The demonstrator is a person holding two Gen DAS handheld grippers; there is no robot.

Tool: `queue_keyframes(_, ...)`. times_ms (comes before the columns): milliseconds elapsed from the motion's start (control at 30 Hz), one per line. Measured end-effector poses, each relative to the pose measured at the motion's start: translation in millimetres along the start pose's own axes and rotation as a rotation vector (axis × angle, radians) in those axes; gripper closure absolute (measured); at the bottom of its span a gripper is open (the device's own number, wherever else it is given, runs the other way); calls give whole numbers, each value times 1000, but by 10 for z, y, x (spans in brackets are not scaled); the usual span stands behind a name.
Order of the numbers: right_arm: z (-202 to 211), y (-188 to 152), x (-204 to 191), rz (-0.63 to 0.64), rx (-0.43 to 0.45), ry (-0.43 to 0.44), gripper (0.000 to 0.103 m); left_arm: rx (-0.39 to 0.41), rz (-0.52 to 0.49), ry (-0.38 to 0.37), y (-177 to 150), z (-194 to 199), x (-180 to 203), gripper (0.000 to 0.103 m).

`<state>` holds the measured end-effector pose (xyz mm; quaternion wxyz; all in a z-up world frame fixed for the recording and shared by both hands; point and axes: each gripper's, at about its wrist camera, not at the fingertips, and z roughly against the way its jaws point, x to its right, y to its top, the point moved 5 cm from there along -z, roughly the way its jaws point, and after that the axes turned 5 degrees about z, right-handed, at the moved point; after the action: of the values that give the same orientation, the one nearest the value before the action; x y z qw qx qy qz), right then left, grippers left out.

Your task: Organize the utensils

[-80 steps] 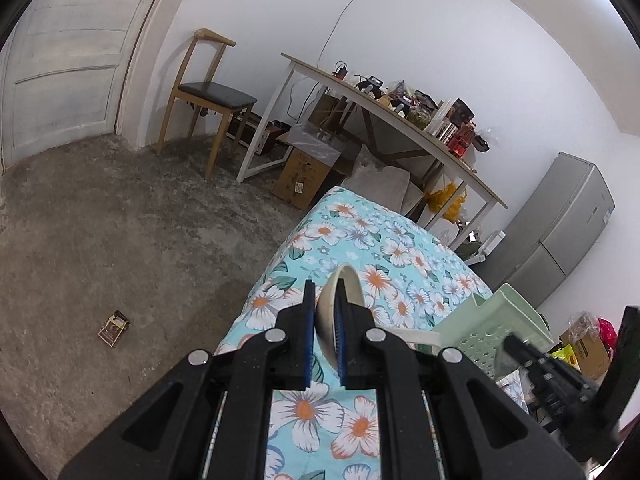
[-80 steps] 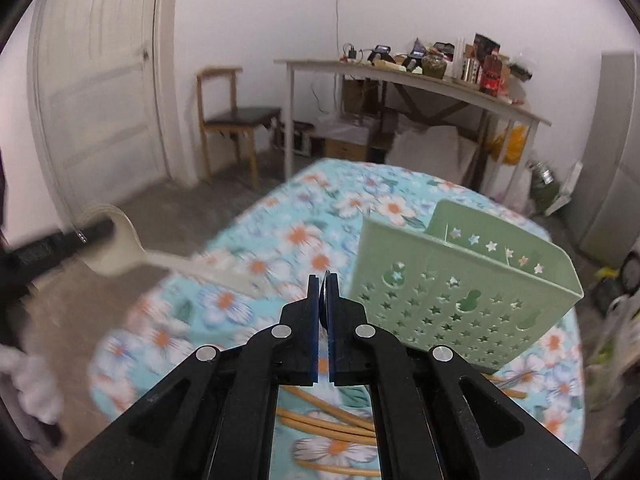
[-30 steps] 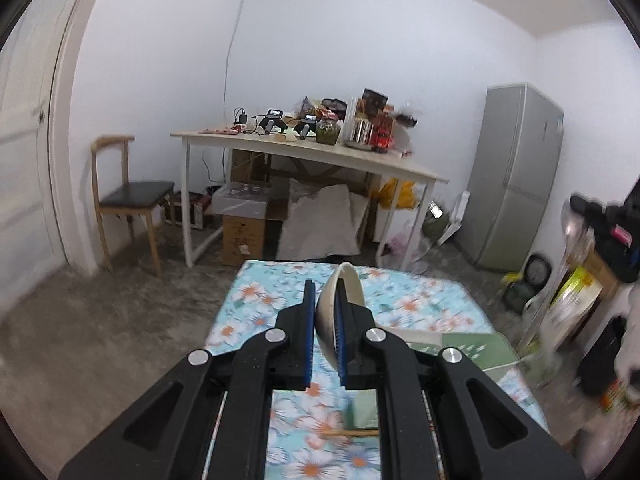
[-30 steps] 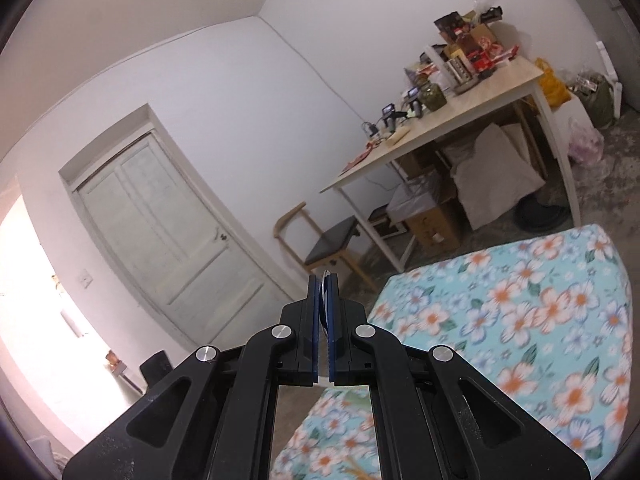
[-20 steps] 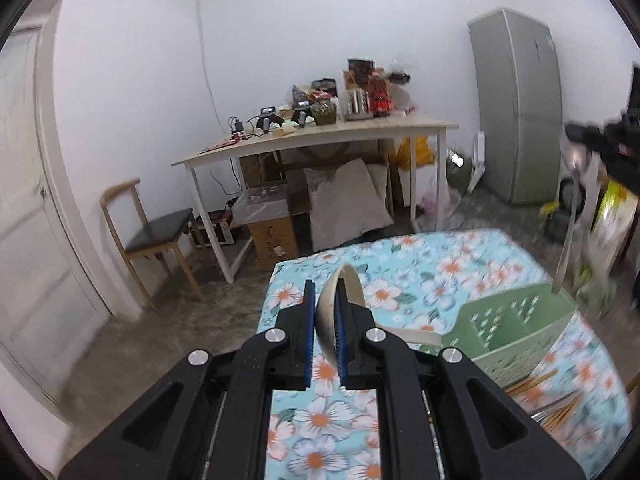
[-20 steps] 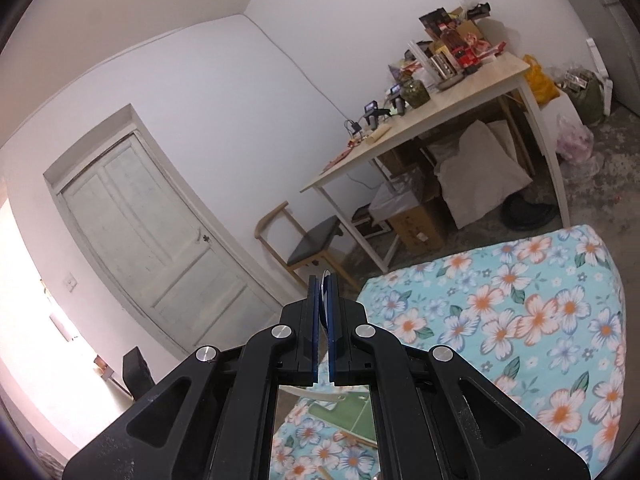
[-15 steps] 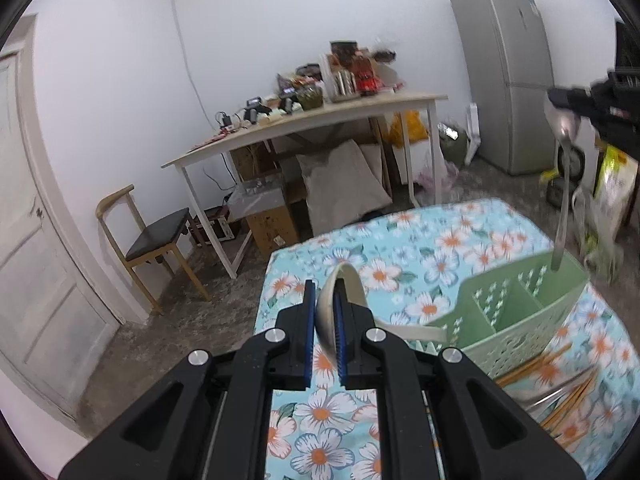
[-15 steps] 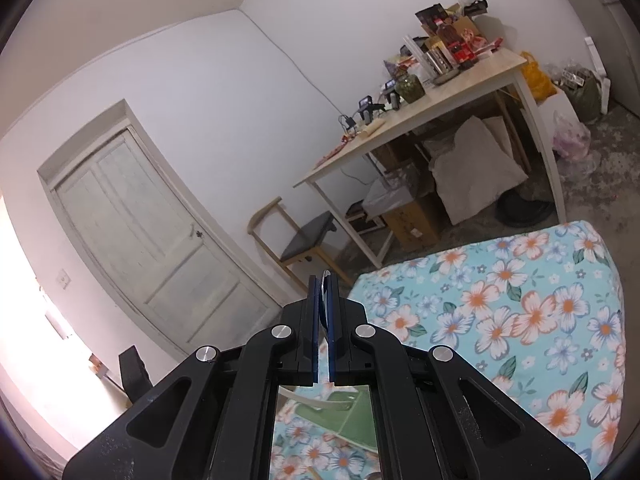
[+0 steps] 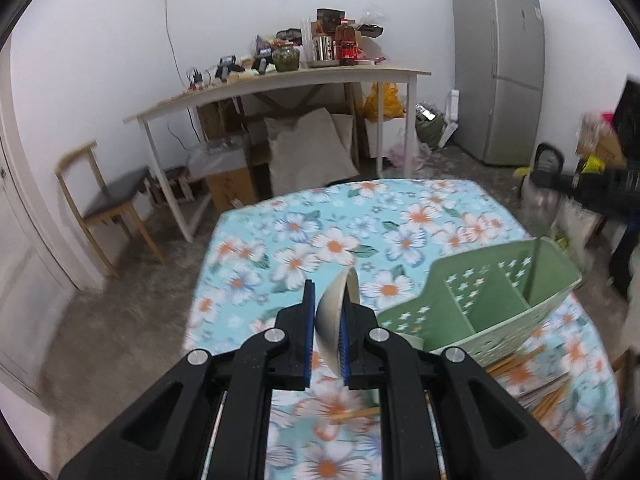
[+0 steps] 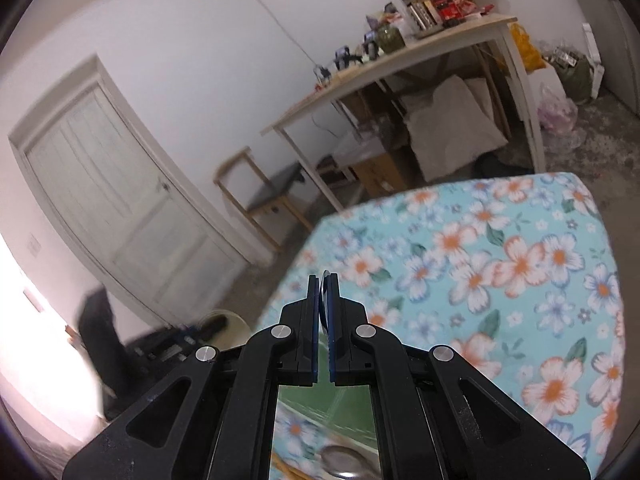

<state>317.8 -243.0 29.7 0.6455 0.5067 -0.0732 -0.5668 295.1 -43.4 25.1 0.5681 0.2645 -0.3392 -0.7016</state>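
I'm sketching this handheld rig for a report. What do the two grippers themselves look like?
Both look alike: the left gripper and right gripper are matte black plastic, with angular linkage arms with triangular cut-outs, round silver pivot bolts, and two flat parallel fingers faced with ribbed blue pads. No cables, markings or sleeves are visible.

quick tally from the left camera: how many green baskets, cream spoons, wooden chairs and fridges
green basket: 1
cream spoon: 1
wooden chair: 1
fridge: 1
total: 4
The chopsticks by the basket are too blurred to count.
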Motion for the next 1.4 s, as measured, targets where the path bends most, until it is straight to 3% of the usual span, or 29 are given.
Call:
queue_keyframes(133,-20,-102,-25,33,-23,-27,96,-1,93,-73,-14,22,-53,77)
queue_keyframes(200,24,-112,-42,39,-19,-34,89,13,127,-101,-1,75,-80,71)
queue_keyframes(533,437,-153,-93,-2,52,-39,78,105,244,-178,7,430,-204,55)
queue_keyframes(667,656,-280,-129,-38,82,-46,70,105,232,-183,-24,521,-225,49)
queue_keyframes(800,792,-454,-192,-28,77,-105,60,99,221,-179,-143,642,-250,45)
queue_keyframes(1000,904,-833,-325,13,27,-209,40,85,243,-185,-438,853,-259,41)
queue_keyframes(1400,760,-1832,-264,-31,-159,-406,27,-22,280,-224,-1179,990,20,39)
